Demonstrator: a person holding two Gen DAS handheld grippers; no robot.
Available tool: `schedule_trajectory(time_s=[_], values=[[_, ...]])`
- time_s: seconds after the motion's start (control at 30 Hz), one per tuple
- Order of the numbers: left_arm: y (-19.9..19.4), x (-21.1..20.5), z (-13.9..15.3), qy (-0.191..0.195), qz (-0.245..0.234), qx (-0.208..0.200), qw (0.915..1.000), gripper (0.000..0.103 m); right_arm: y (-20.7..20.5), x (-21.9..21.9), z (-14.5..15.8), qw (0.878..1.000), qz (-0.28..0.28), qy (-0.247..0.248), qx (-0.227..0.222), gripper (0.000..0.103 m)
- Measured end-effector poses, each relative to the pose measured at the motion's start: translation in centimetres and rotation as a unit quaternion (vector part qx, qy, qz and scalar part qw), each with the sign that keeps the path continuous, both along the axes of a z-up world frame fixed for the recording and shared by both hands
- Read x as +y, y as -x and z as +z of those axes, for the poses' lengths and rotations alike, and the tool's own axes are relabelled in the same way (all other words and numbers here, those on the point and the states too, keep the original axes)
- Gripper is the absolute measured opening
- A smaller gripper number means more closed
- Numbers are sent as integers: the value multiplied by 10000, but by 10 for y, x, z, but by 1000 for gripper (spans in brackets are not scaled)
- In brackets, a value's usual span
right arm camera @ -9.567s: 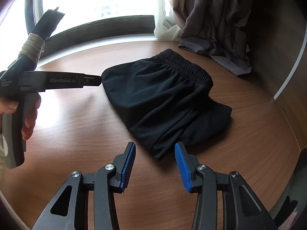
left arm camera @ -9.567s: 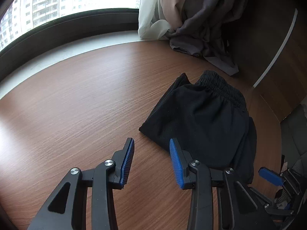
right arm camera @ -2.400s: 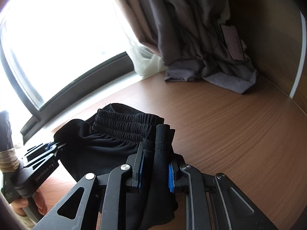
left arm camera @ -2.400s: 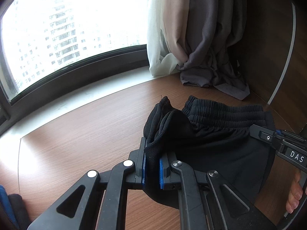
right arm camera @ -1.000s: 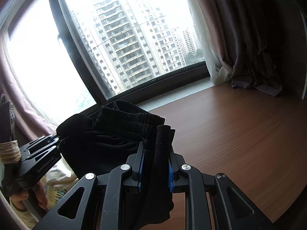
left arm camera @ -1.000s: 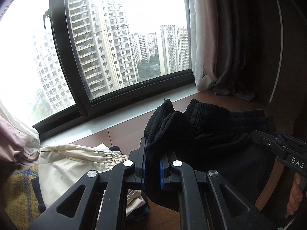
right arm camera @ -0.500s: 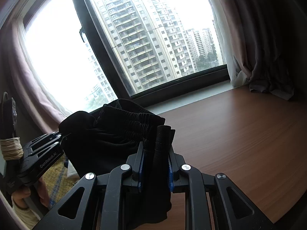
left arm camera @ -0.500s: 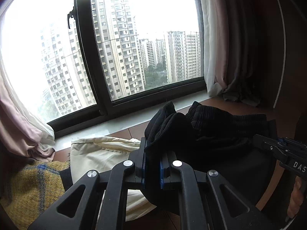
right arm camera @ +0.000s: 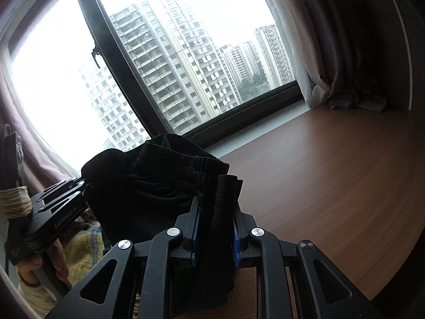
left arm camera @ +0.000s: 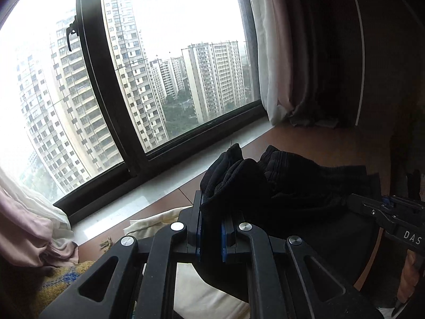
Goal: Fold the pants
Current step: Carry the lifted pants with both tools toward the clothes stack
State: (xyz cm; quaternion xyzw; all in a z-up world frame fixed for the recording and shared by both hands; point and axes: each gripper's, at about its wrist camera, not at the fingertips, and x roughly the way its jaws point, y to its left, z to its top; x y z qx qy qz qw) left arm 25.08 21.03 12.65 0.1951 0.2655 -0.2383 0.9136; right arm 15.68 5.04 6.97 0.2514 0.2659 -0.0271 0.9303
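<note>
Black fabric fills both views: the folded pants (left arm camera: pixel 292 186) hang in the air, pinched at one end by the left claw (left arm camera: pixel 211 235) and at the other by the right claw (right arm camera: pixel 214 235), each pressed tight on a bunched edge. Seconds ago the bundle lay on the wooden surface (right arm camera: pixel 332 186); now it is lifted clear and has been carried sideways, so a cream garment (left arm camera: pixel 202 292) and a yellow woven cloth (left arm camera: pixel 57 281) appear beneath it. The folding looks finished, and this reads as transfer toward that pile. Setting it down will call for level, matched hands so the layers stay stacked.
</note>
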Motion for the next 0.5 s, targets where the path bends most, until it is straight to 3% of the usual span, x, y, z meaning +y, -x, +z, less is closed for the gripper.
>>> schedule_trajectory(time_s=[0.27, 0.5], values=[[-44, 22, 5, -283, -180, 287, 9990, 12, -24, 39, -5, 9992, -123, -319, 230, 20], [-79, 22, -25, -735, -469, 687, 9938, 12, -44, 65, -27, 9973, -292, -450, 497, 20]])
